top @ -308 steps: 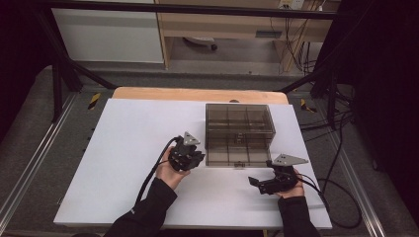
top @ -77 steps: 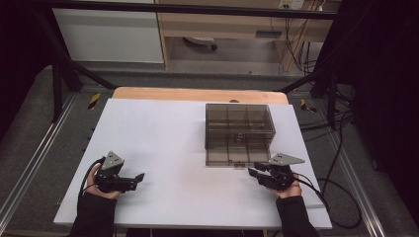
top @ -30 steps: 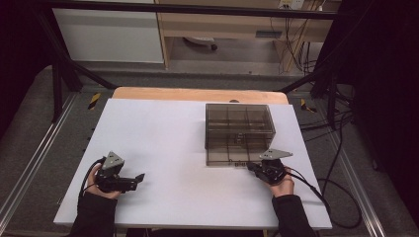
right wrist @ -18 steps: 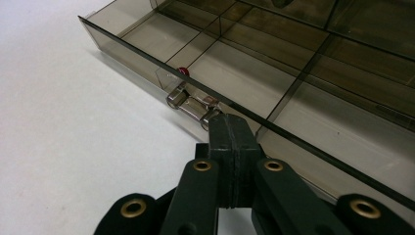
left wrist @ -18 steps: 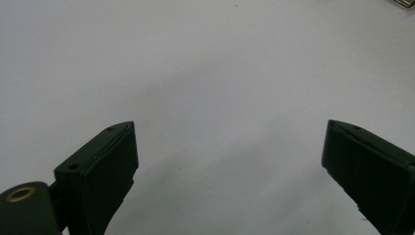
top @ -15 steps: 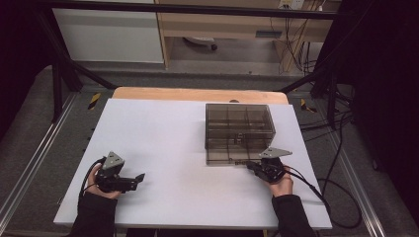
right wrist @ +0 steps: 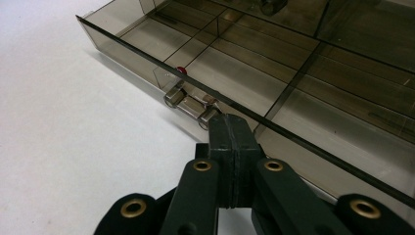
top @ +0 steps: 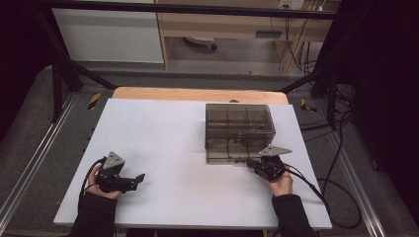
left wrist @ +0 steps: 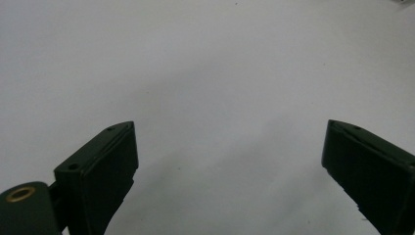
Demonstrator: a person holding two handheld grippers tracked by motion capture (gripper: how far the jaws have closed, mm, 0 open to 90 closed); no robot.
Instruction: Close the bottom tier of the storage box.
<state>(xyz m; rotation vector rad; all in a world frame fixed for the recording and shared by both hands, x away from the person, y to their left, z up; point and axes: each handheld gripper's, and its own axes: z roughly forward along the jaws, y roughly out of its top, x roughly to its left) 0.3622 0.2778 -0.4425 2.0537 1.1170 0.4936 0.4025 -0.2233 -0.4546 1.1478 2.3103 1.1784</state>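
Note:
A smoky see-through compartment box [top: 239,131] stands on the white table [top: 163,133], right of centre. My right gripper [top: 253,164] is at the box's front right corner, jaws pressed together with nothing between them. In the right gripper view, the shut tip [right wrist: 230,128] sits against the lid's front rim, just right of a small metal latch [right wrist: 188,103] with a red dot [right wrist: 181,70] above it. My left gripper [top: 139,178] rests low at the table's front left, far from the box. Its jaws stand wide open [left wrist: 230,156] over bare white surface.
A wooden strip [top: 197,94] borders the table's far edge. Black cables [top: 331,192] trail off the right side onto the floor. Metal frame rails [top: 29,163] run along both sides of the table.
The left gripper withdrew from the box's front to the table's front left. Over the last second the right gripper moved up to the box's front rim and stayed shut.

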